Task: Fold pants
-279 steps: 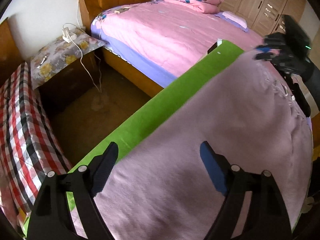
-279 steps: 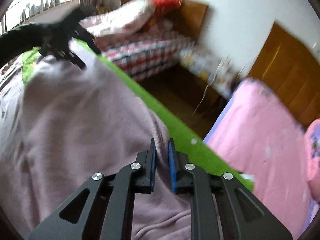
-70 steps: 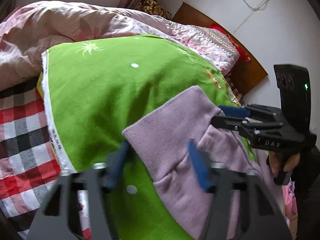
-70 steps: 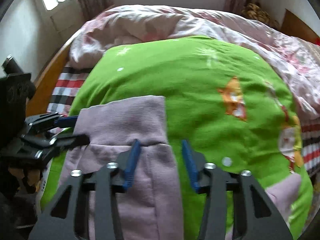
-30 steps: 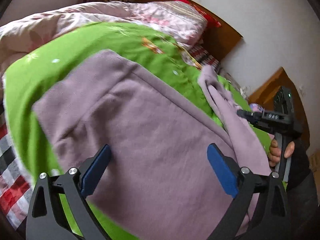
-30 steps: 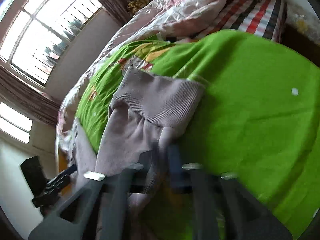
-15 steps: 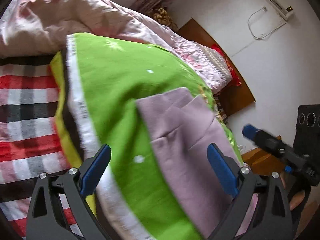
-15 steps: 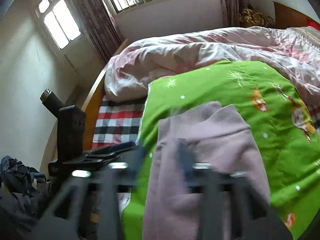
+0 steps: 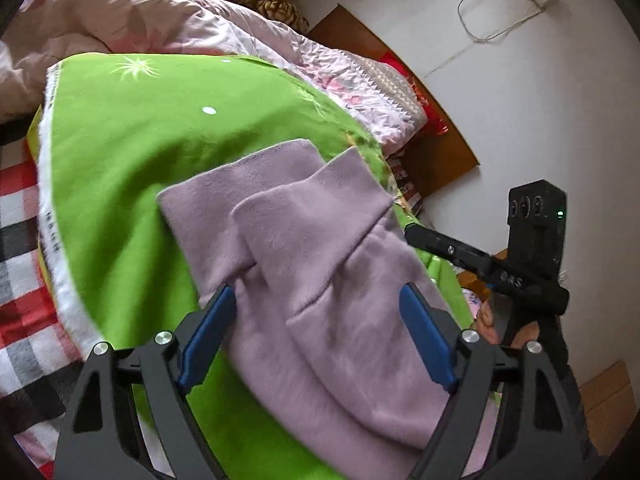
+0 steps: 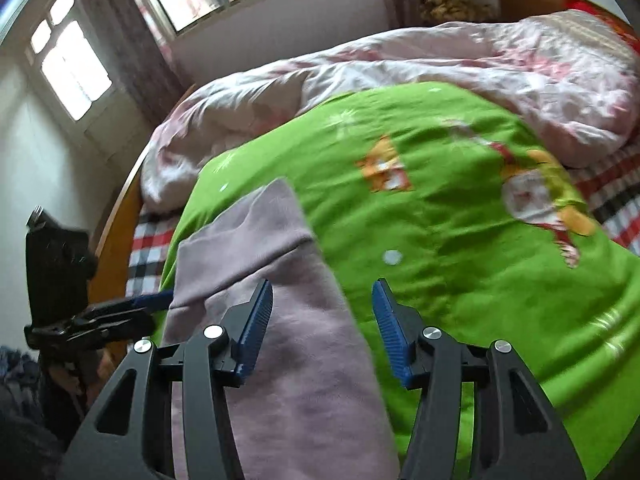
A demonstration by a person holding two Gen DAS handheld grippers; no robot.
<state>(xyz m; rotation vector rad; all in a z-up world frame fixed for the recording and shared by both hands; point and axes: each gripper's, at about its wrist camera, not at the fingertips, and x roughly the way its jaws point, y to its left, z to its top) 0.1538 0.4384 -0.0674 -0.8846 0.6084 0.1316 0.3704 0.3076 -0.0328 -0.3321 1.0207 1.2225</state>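
Currently I am hovering both grippers, jaws wide and empty, over the lilac pants [image 9: 320, 280] lying folded on the green blanket [image 9: 132, 152]: left gripper [image 9: 316, 336], right gripper [image 10: 322, 330]. Next, I judge, comes gripping the cuffs for another fold.

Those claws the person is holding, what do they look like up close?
Each claw is a matte black plastic frame with cut-out triangular struts and silver round bolts at its joints. The left claw and the right claw both carry two flat blue pads as fingertips; the right one's look ribbed. Seen from outside, the handle unit is a black box with round lenses, a small green light and white lettering.
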